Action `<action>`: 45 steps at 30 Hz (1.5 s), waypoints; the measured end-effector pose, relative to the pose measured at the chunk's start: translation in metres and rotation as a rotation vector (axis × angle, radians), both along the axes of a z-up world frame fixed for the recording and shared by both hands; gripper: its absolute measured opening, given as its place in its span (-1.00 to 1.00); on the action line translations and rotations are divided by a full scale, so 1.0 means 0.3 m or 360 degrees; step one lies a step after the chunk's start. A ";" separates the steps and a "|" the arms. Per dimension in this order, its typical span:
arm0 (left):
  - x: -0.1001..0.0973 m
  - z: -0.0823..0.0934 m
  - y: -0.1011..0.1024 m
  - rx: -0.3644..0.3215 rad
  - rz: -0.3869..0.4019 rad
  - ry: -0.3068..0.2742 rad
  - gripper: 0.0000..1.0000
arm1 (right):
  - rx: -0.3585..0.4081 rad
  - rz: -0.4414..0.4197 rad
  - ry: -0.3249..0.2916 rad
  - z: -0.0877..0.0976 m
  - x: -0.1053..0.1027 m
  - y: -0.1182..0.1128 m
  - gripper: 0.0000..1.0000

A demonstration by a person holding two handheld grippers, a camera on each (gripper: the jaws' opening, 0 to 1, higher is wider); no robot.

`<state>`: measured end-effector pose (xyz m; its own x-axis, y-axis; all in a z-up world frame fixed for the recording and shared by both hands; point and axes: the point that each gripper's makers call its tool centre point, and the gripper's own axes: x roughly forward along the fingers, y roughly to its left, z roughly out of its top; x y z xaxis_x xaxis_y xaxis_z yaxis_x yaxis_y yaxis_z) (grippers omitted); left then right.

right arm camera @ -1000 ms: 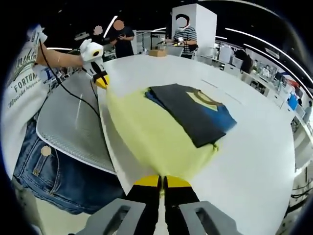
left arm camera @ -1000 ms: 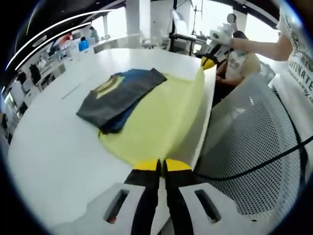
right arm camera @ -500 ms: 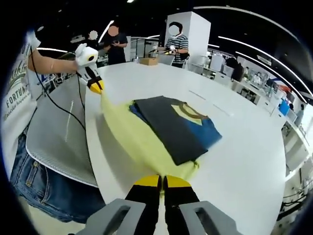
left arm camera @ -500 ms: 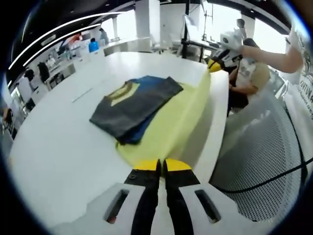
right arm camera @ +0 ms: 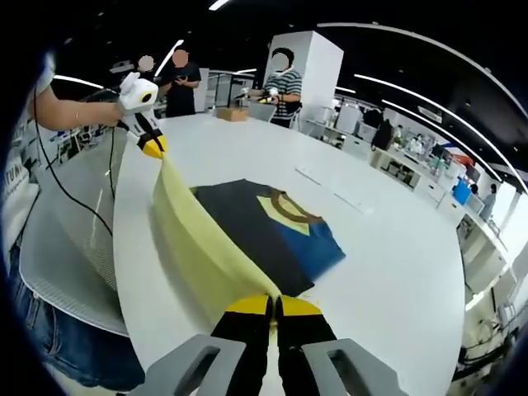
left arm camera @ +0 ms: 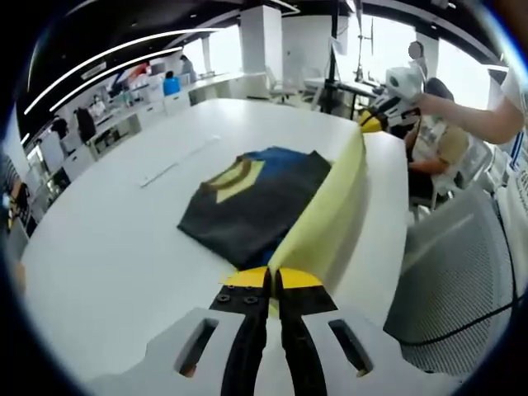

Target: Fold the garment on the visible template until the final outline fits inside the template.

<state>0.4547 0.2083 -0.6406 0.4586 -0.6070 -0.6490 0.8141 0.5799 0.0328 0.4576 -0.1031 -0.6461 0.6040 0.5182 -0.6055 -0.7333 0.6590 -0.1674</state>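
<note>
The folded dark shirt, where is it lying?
The folded shirt lies on the white table, beside the raised yellow sheet pinched by both tongs, in both views.

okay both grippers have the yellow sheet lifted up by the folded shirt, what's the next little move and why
Probably carry the lifted edge over the folded garment. Both the left gripper and the right gripper are shut on the yellow template, whose held edge stands raised along the garment's near side above the white table, so the fold seems only half made.
</note>
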 end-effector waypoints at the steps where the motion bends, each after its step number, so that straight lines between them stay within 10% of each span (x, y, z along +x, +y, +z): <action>1: 0.008 0.001 0.000 -0.0002 0.0002 -0.0002 -0.99 | -0.0001 -0.0003 -0.0004 0.001 0.010 0.001 -1.00; 33: 0.322 0.114 -0.003 0.0052 0.0039 -0.0205 -0.99 | -0.0008 -0.0172 -0.0184 0.106 0.309 -0.009 -1.00; 45: 0.459 0.114 -0.022 0.0075 0.0095 -0.0246 -0.99 | -0.0180 -0.0276 -0.0261 0.112 0.425 -0.021 -1.00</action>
